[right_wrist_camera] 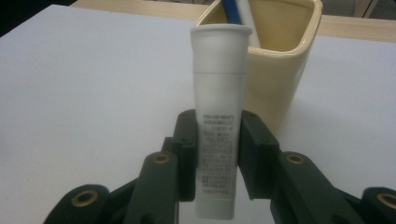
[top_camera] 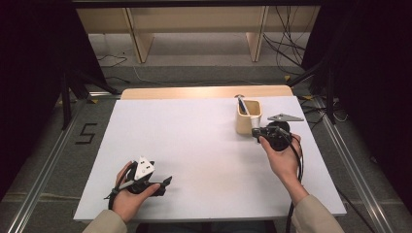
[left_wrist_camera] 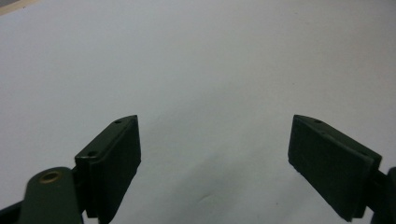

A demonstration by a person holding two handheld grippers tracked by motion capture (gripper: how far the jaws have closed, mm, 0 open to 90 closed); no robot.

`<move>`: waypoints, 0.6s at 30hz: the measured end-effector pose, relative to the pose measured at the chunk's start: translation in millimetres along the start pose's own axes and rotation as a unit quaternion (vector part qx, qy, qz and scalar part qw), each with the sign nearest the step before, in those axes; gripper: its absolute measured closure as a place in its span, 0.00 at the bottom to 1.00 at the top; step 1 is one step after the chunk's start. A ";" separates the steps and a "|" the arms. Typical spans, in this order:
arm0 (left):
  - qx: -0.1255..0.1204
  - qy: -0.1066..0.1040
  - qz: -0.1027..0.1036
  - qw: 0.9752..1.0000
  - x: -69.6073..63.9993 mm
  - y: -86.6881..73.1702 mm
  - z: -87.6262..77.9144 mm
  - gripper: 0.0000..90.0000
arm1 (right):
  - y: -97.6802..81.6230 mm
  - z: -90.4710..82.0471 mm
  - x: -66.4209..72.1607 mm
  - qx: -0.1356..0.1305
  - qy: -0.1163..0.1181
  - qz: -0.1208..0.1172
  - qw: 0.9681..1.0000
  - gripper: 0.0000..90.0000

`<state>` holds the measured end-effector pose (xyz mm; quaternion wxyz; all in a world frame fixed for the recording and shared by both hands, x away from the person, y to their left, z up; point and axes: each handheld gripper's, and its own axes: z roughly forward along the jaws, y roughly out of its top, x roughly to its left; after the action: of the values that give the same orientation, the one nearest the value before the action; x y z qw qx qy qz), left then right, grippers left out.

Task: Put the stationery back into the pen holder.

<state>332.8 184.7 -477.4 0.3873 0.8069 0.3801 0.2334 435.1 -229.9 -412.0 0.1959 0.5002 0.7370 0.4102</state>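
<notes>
You are squeezing the white tube [right_wrist_camera: 218, 121] in your right hand-held gripper [right_wrist_camera: 217, 149], right beside the yellow cup [right_wrist_camera: 280, 60] at upper right; dropping it in is left, and your left hand-held gripper [left_wrist_camera: 215, 154] is waiting wide open

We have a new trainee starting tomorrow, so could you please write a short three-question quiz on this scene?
1. True or false: the right gripper is shut on a white tube.
2. Which stands behind the tube: A) a cream square cup or B) a glass bowl?
3. What lies between the left gripper pads?

Key: 1 true; 2 A; 3 nothing, just the white tabletop.
</notes>
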 end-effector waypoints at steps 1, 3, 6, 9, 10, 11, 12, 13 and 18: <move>0.000 0.000 0.000 1.000 0.0 0.0 0.1 0.19 | 0.3 0.1 -0.2 0.000 0.000 0.000 1.000 0.78; -0.002 0.000 -0.003 1.000 -0.5 -0.1 0.7 0.19 | 1.1 0.4 -0.7 0.000 0.000 0.000 1.000 0.78; -0.002 0.000 -0.002 1.000 -0.6 0.0 0.9 0.19 | 2.8 0.7 -1.8 -0.001 -0.001 0.001 1.000 0.78; -0.002 0.000 -0.004 1.000 -0.7 -0.1 1.1 0.19 | 4.3 1.4 -2.2 -0.003 -0.001 0.002 1.000 0.78; -0.002 0.000 -0.004 1.000 -0.7 0.0 1.1 0.19 | 4.8 1.3 -2.0 -0.003 -0.002 0.003 1.000 0.78; -0.002 0.000 -0.004 1.000 -0.7 -0.1 1.2 0.19 | 5.3 1.6 -1.9 -0.004 -0.002 0.002 1.000 0.78; -0.002 0.000 -0.004 1.000 -0.7 -0.1 1.3 0.19 | 5.7 1.5 -1.9 -0.003 -0.002 0.001 1.000 0.78; -0.002 0.000 -0.004 1.000 -0.7 -0.1 1.3 0.19 | 6.0 1.7 -1.8 -0.006 -0.003 0.002 1.000 0.78; -0.001 -0.001 -0.003 1.000 -0.8 0.1 1.4 0.19 | 8.1 1.9 -2.8 -0.007 -0.004 0.003 1.000 0.78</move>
<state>333.3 183.4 -478.1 0.3891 0.8056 0.3819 0.2318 442.2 -230.3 -407.0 0.2012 0.5023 0.7319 0.4141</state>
